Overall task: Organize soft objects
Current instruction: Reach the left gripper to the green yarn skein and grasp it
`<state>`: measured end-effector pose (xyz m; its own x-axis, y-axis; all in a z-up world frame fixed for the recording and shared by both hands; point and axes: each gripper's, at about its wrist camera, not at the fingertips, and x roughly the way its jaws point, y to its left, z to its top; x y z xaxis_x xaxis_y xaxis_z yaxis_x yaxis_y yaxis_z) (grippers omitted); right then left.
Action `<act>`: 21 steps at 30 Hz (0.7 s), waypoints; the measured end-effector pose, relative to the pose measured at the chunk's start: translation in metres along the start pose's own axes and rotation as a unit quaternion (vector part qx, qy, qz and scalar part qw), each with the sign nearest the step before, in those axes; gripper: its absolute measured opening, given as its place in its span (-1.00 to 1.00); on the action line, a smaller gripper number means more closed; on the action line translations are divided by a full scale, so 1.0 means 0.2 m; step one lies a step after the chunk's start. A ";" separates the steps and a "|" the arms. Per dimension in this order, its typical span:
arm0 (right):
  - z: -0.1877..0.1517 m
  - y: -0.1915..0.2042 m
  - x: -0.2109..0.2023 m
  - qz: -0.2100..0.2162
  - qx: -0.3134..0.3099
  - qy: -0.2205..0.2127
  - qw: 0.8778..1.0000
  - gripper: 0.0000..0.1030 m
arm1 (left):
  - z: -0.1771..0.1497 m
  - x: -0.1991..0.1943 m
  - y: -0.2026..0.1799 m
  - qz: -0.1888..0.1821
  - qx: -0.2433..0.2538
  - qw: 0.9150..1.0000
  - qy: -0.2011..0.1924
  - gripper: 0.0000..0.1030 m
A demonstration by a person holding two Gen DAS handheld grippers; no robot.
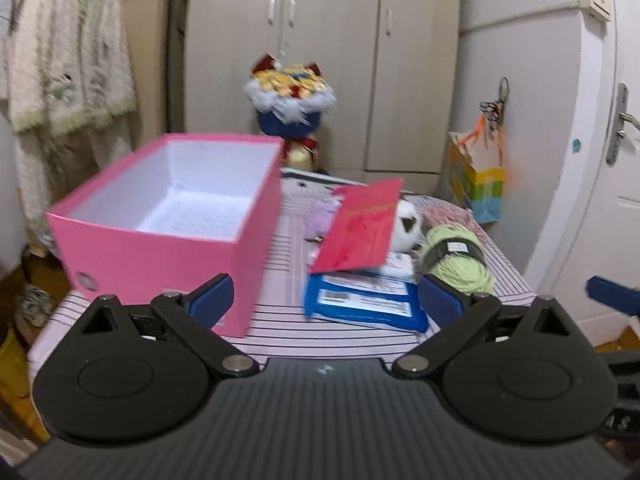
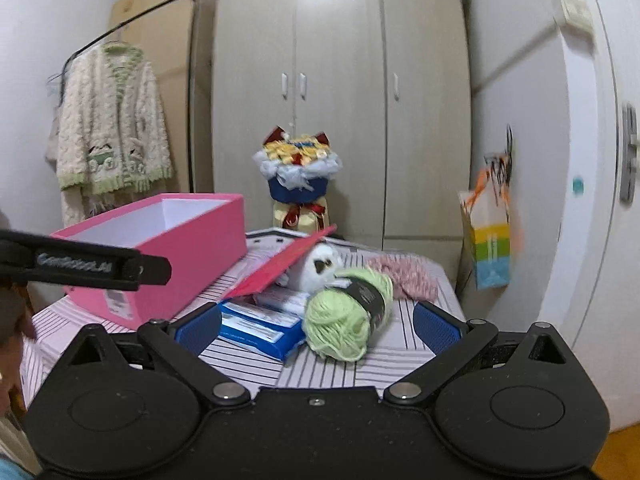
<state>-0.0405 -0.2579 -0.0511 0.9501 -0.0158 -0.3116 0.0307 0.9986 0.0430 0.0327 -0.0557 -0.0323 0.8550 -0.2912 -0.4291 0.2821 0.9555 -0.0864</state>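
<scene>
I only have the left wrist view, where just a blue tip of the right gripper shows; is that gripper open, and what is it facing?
Observer: The right gripper is open. The yarn sits ahead, in line with the gap between its fingers, not gripped.
Operator: Thank you. What is the pink thing behind the yarn?
Observer: A pink knit, lying low on the table just beyond the yarn.
Operator: Is the plush free to lift?
Observer: Probably not yet. From this side the red card leans over the plush like a roof.
</scene>
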 end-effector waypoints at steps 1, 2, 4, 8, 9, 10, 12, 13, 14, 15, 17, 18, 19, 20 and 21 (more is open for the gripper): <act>-0.01 -0.02 0.03 0.004 0.006 0.003 1.000 1.00 | -0.01 0.04 -0.01 -0.010 0.001 1.000 0.001 0.94; -0.02 -0.04 0.06 0.006 0.009 0.007 1.000 0.99 | -0.01 0.08 -0.02 -0.021 0.003 1.000 0.003 0.94; -0.03 -0.07 0.13 0.011 0.008 0.022 1.000 0.99 | 0.01 0.15 -0.06 -0.050 0.004 0.999 0.007 0.94; -0.03 -0.10 0.28 0.024 0.006 0.045 0.999 0.99 | 0.09 0.29 -0.17 -0.131 0.013 0.991 0.029 0.94; -0.03 -0.11 0.32 0.028 0.006 0.051 0.998 0.99 | 0.10 0.33 -0.20 -0.138 0.016 0.990 0.034 0.94; -0.03 -0.12 0.35 0.031 0.005 0.057 0.998 0.99 | 0.10 0.35 -0.22 -0.146 0.021 0.988 0.036 0.93; -0.04 -0.13 0.42 0.033 0.002 0.069 0.997 0.99 | 0.11 0.42 -0.26 -0.157 0.031 0.986 0.050 0.83; -0.04 -0.14 0.45 0.033 0.003 0.073 0.997 0.99 | 0.11 0.46 -0.28 -0.163 0.031 0.984 0.061 0.72; -0.05 -0.15 0.47 0.030 0.003 0.078 0.996 0.99 | 0.10 0.50 -0.28 -0.171 0.027 0.982 0.074 0.61; -0.05 -0.16 0.51 0.030 0.005 0.084 0.996 0.99 | 0.10 0.53 -0.28 -0.179 0.020 0.980 0.088 0.55; -0.05 -0.18 0.55 0.034 0.010 0.092 0.995 0.99 | 0.10 0.62 -0.28 -0.191 0.007 0.975 0.109 0.37; -0.05 -0.19 0.58 0.037 0.014 0.098 0.994 0.99 | 0.10 0.65 -0.27 -0.191 0.002 0.975 0.117 0.33; -0.04 -0.20 0.60 0.038 0.018 0.102 0.994 0.99 | 0.10 0.69 -0.27 -0.191 0.000 0.974 0.120 0.29; -0.04 -0.20 0.61 0.039 0.021 0.105 0.994 0.99 | 0.10 0.70 -0.27 -0.190 -0.002 0.974 0.122 0.27; -0.04 -0.20 0.63 0.039 0.024 0.107 0.993 0.99 | 0.10 0.72 -0.27 -0.195 -0.004 0.973 0.124 0.27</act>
<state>0.0759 -0.3001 -0.0996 0.8623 0.0782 -0.5003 -0.0207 0.9926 0.1195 0.1501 -0.1500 -0.0708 0.5528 -0.6119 -0.5656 0.5596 0.7756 -0.2921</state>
